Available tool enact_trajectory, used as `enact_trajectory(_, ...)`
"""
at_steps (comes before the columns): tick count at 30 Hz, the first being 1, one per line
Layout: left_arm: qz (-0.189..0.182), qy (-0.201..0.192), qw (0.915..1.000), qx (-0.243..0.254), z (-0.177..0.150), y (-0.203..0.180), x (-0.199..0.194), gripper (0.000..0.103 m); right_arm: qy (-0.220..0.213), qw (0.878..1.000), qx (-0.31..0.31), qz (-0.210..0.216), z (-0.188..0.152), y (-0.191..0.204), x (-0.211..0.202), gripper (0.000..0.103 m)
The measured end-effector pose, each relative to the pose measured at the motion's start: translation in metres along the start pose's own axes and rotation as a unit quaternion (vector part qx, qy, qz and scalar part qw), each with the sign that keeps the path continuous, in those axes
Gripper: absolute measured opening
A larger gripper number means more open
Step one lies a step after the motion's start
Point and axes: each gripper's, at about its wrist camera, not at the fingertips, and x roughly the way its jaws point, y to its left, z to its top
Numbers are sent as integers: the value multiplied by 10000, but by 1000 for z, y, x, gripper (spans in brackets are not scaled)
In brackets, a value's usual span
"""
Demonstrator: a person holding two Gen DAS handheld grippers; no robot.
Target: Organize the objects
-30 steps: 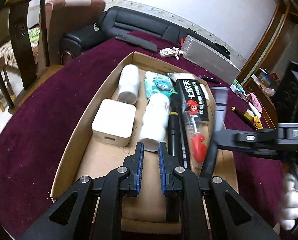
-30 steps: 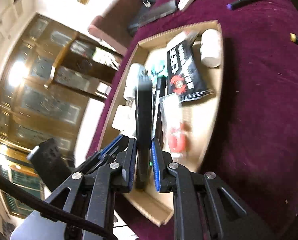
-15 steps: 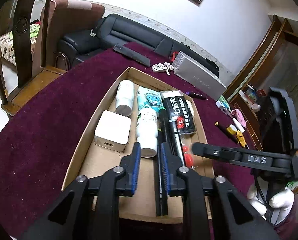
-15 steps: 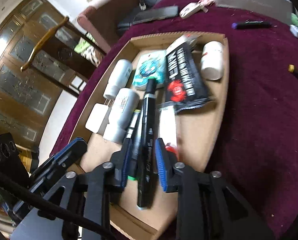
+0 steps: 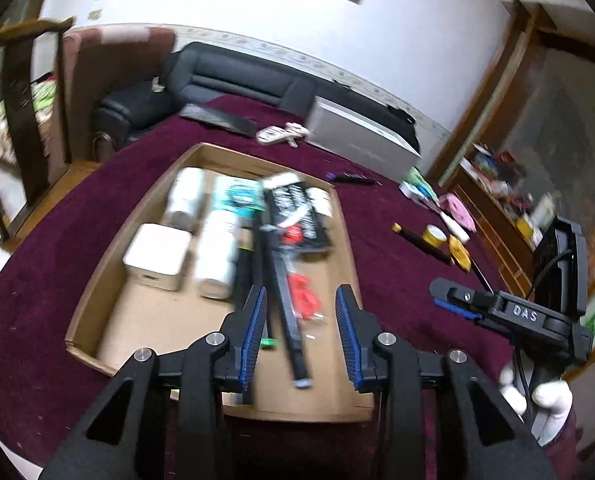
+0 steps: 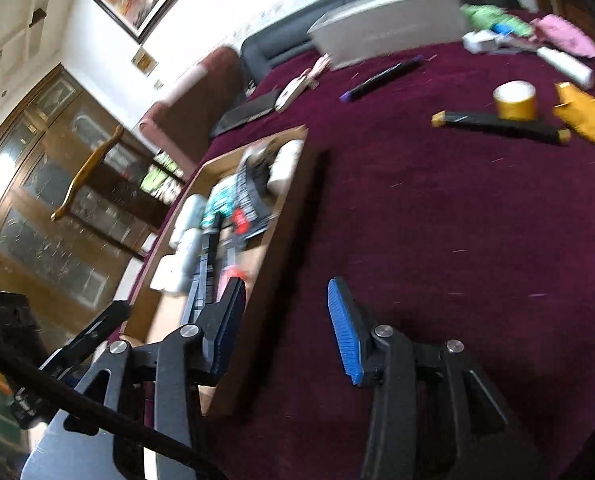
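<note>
Cardboard tray (image 5: 97, 292) lies on purple cloth (image 5: 45, 264), w/ white box (image 5: 155, 254) at left, then white bottles (image 5: 215, 254), then black markers (image 5: 287, 308) and red item (image 5: 305, 298) (all blurred). Left gripper (image 5: 300, 336) hangs over tray's near end, jaws opening, nothing pressed btw. the pads. Right gripper (image 6: 283, 320) is beside tray over bare cloth, jaws opening and empty. Far right: yellow tape roll (image 6: 515, 100)

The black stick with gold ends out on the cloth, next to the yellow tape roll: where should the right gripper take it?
Grip the black stick at its bare stretch toward the left gold end, clear of the tape roll. It lies flat on the cloth, so come from above with the right gripper, its jaws opening and empty, set across the shaft.
</note>
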Motion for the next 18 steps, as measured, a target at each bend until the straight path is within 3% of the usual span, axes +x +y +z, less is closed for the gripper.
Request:
enact_trajectory(8,-244,546,9953,763,-9,-82,36,31,-901,9880,-192,-1242,7,-59,-55,52)
enact_trajectory(15,-530,1014,9877,1065,-4,-137,83,31,-1081,9862,133,-1247,26,-93,-82,52)
enact_trajectory(18,-398,993,9873,1177,2,-147,106,31,-1057,9872,221,-1171,34,-99,-91,52)
